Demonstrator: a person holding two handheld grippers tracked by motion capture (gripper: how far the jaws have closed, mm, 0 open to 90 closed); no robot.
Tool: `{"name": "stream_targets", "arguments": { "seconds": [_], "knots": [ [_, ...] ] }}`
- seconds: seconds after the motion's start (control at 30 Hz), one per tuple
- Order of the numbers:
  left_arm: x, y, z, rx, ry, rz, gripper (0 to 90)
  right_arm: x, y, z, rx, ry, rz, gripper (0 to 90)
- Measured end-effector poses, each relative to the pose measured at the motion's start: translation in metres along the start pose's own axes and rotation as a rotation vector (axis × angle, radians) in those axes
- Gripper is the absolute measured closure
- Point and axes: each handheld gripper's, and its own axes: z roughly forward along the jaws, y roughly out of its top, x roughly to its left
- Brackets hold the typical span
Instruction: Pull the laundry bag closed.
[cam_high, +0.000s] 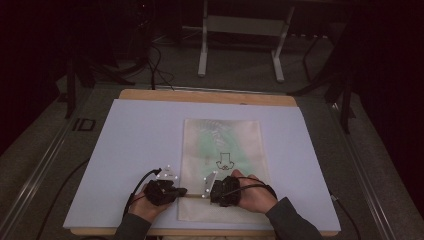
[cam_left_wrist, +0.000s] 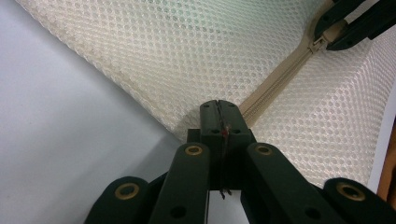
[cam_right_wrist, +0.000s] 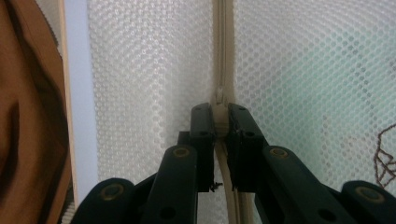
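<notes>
Here, seen from the high view: a flat cream-white honeycomb-mesh zip pouch (cam_high: 223, 165) with a green-tinted item inside and a small dark line drawing, lying on a pale lilac-white rectangular mat (cam_high: 135, 145) over a wooden tabletop (cam_high: 210, 96). Left gripper (cam_high: 182, 191) at the pouch's near left edge, right gripper (cam_high: 209, 190) just beside it, tips facing each other and nearly touching. Both set on one line across the pouch's near end; the rest of the pouch stretching away beyond both tips, toward the far side of the table.

Next, the left gripper view: black jaws pressed fully together, clenched on the pouch's corner where the beige zipper tape (cam_left_wrist: 280, 77) ends. Zipper running straight ahead and up to the right from the tips, its long axis leading directly to the right gripper (cam_left_wrist: 332, 38), pinched on the beige slider (cam_left_wrist: 322, 43) a little way off. Bare mat off to the left of the tips.

Then the right gripper view: jaws closed upon the slider's pull (cam_right_wrist: 222, 116), a sliver of beige caught between the pads. Zipper (cam_right_wrist: 223, 46) continuing dead ahead from the tips, teeth meeting, mesh on both sides. Wooden edge (cam_right_wrist: 32, 116) far left.

Judged from this: left gripper anchoring the end, right gripper nearer the closed stretch and placed to draw the slider forward along the zipper's axis, away from the left. Both grips hard to make out from overhead, plain from the gripper cameras; whole pouch outline and drawing plain from overhead.
</notes>
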Motion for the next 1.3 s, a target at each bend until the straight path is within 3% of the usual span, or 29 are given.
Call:
{"name": "stream_targets", "arguments": {
  "seconds": [1.3],
  "knots": [
    [0.000, 0.000, 0.000, -0.001, -0.001, -0.001, 89.6, -0.002, -0.025, -0.011, 0.014, -0.004, 0.027, 82.3]
  ]
}}
